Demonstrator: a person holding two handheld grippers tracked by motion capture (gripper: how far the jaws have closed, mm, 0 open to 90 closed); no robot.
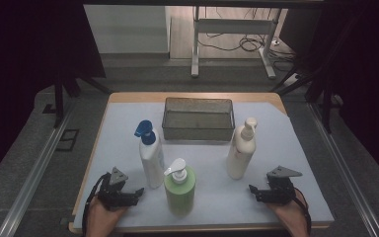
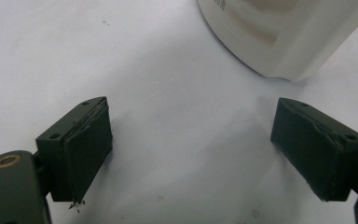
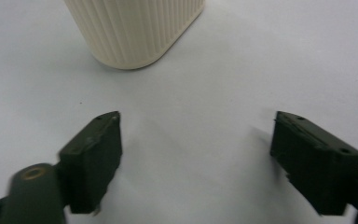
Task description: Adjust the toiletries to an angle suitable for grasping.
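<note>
Three pump bottles stand on the white mat (image 1: 276,143): a white one with a blue pump (image 1: 150,158), a green one with a white pump (image 1: 180,187) and a cream one (image 1: 241,150). Behind them sits a dark mesh basket (image 1: 198,119). My left gripper (image 1: 137,193) rests low at the front left, open, with bare mat between its jaws (image 2: 191,140); the white bottle's base (image 2: 284,37) is just ahead. My right gripper (image 1: 252,189) rests at the front right, open with nothing between the jaws (image 3: 196,154); the ribbed cream bottle base (image 3: 130,32) stands ahead.
The mat covers a wooden table (image 1: 187,96) whose edges show at the back and the front left. Metal rails (image 1: 39,163) run along both sides. A desk frame and cables (image 1: 237,39) lie on the floor beyond.
</note>
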